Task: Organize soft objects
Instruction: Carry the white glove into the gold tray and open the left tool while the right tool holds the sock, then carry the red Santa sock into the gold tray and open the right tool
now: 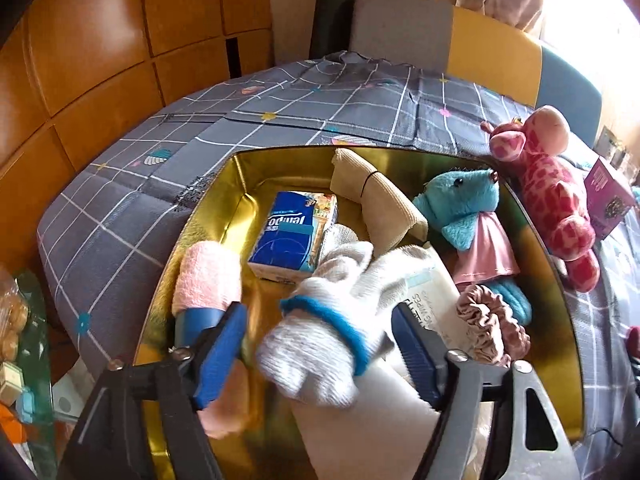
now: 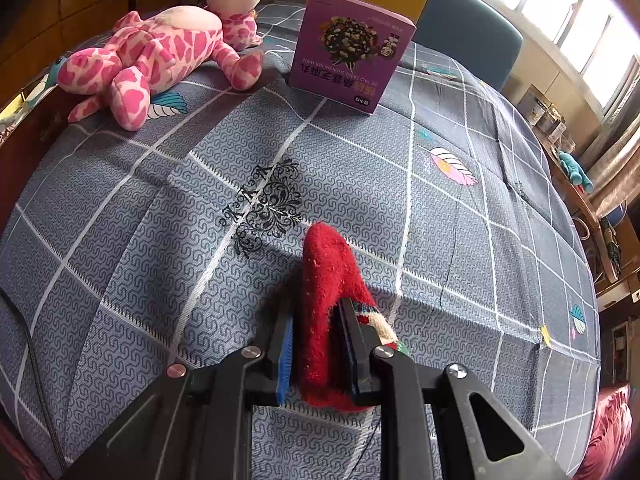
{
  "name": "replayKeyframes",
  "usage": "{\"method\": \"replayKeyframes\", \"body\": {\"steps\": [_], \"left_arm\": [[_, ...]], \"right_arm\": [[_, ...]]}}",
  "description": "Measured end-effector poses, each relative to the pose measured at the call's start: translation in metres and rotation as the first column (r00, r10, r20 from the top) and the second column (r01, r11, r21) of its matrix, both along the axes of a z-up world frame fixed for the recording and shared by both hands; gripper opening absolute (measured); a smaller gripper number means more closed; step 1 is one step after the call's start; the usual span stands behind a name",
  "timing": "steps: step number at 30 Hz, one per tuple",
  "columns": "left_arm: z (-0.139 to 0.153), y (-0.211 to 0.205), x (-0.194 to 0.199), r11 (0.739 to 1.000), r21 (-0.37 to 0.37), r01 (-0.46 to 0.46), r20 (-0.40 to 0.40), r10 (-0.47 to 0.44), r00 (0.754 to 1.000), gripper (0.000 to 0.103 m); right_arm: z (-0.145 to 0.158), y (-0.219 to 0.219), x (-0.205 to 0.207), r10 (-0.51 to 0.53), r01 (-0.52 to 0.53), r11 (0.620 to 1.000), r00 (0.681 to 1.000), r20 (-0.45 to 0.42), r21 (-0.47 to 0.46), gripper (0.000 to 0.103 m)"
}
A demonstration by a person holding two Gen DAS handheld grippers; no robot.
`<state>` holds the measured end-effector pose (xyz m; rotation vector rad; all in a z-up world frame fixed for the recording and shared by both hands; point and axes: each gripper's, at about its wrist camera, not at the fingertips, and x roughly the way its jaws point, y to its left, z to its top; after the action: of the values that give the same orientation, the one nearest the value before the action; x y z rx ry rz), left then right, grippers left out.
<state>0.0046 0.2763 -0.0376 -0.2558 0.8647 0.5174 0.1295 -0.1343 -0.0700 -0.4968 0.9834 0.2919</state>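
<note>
Grey cloth (image 2: 400,208) with white lines covers the whole table, and it has small feathers and a curly black print on it. On it sits a big gold tin (image 1: 236,184), shiny inside, with tall sides. The tin is full of soft things.

A pink giraffe toy (image 1: 556,200) with dark pink spots lies on the cloth just beside the tin's far side, touching its edge. A purple box (image 2: 352,48) stands upright near the giraffe.

Inside the tin, a blue fuzzy toy (image 1: 464,204) in a pink dress leans at the right. A tan cloth roll (image 1: 376,196) with a thin black band lies at the back. A blue tissue pack (image 1: 292,236) stands in the middle. A fluffy pink towel (image 1: 208,276) is rolled up on the left. A shiny pink scrunchie (image 1: 492,324) is all crinkly, low on the right.

The left gripper (image 1: 320,352) has its blue fingers spread wide apart. A white knit glove (image 1: 332,320) with a blue cuff lies between them, over the tin, and looks blurry. I cannot tell if a finger touches it.

The right gripper (image 2: 316,344) is squeezed tight on a fuzzy red sock (image 2: 328,300), above the cloth.
</note>
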Motion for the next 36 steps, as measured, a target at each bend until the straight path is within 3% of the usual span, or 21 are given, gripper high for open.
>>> {"method": "replayKeyframes", "body": {"steps": [13,24,26,31,36], "left_arm": [[0.041,-0.018,-0.047,0.998,0.056,-0.016,0.109,0.010,0.994,0.086],[0.071,-0.037,-0.073,0.999,0.039,0.004,0.189,-0.011,0.982,0.087],[0.072,-0.040,-0.075,0.999,0.036,0.010,0.190,-0.016,0.982,0.088],[0.070,-0.043,-0.079,0.999,0.031,0.016,0.184,-0.021,0.983,0.090],[0.069,-0.042,-0.081,1.000,0.027,0.009,0.182,-0.013,0.983,0.091]], "right_arm": [[0.000,0.001,-0.003,-0.017,0.018,1.000,1.000,0.015,-0.016,0.021],[0.002,0.003,-0.006,-0.087,0.087,0.996,0.996,0.033,-0.017,0.018],[0.005,0.002,-0.005,-0.116,0.116,0.993,0.993,0.028,-0.004,0.014],[0.034,0.006,-0.007,-0.154,0.157,0.971,0.988,-0.029,0.181,0.012],[0.068,0.065,-0.028,0.055,-0.021,0.933,0.995,-0.086,0.359,0.012]]}}
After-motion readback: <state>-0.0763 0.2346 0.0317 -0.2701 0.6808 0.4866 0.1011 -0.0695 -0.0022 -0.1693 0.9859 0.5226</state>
